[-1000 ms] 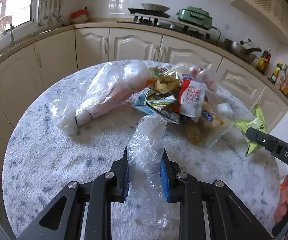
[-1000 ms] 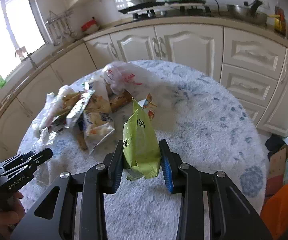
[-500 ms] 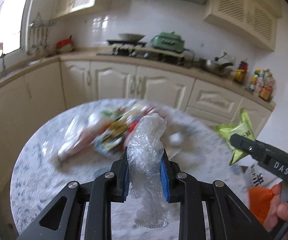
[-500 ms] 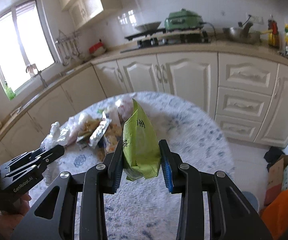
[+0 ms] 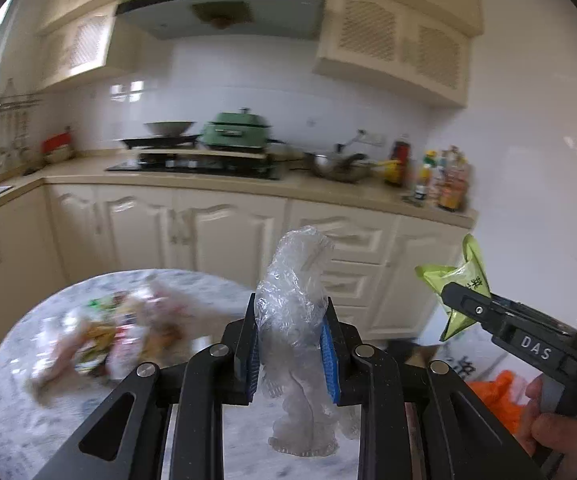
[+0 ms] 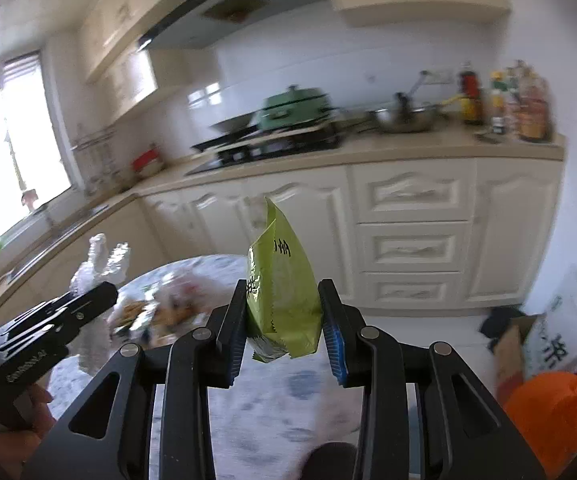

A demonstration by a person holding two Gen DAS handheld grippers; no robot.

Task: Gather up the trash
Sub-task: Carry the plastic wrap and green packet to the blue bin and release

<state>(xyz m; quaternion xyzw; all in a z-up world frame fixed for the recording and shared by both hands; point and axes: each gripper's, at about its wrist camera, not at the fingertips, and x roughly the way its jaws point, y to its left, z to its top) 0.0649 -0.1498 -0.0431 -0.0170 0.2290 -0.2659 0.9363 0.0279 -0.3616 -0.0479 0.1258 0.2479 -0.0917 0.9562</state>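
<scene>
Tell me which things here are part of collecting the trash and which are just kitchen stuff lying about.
Part of the job:
- clear plastic bag, clamped in the left hand-held gripper
- green snack packet, clamped in the right hand-held gripper
- heap of wrappers on the round table
- orange bag on the floor, possibly the trash bag

Just lying about:
- green cooker
- wok
- sauce bottles

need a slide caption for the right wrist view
Right hand-held gripper clamps a green snack packet above the round table, trash pile behind.
</scene>
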